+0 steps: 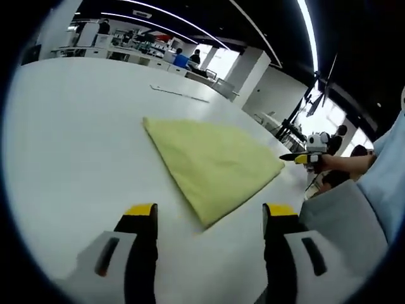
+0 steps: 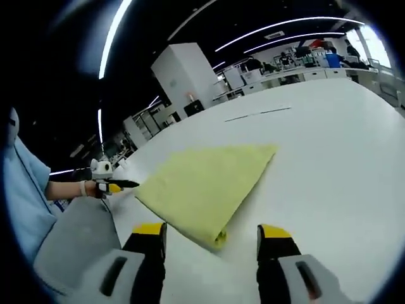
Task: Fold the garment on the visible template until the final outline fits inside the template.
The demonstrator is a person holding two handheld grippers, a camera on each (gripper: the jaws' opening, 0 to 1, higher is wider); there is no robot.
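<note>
White table (image 1: pixel 69 145): broad, matte work surface running from six to twelve o'clock in both views; a thin dark line mark (image 1: pixel 180 93) lies on it toward twelve o'clock, possibly a template edge, though that cannot be told. Yellow garment (image 1: pixel 212 164): folded flat into a roughly triangular panel at the centre of the left gripper view, one point toward ten o'clock, another toward three, the nearest corner at six o'clock just ahead of the jaws; in the right gripper view the same garment (image 2: pixel 205 187) lies centre, its doubled edge nearest the camera. Grey cloth (image 1: pixel 342 221): at four o'clock in the left gripper view, beside a person's light blue sleeve (image 1: pixel 392 171). Left gripper (image 1: pixel 210 218): jaws spread wide, grasping nothing, poised short of the garment's near corner. Right gripper (image 2: pixel 212 237): jaws likewise released, the folded edge just ahead of and between them, contact not discernible. Handling note, as judgement: for the next fold, pinch all layers at the near corners squarely, lift low, carry evenly so edges align, and keep the cloth flat on the table.
</note>
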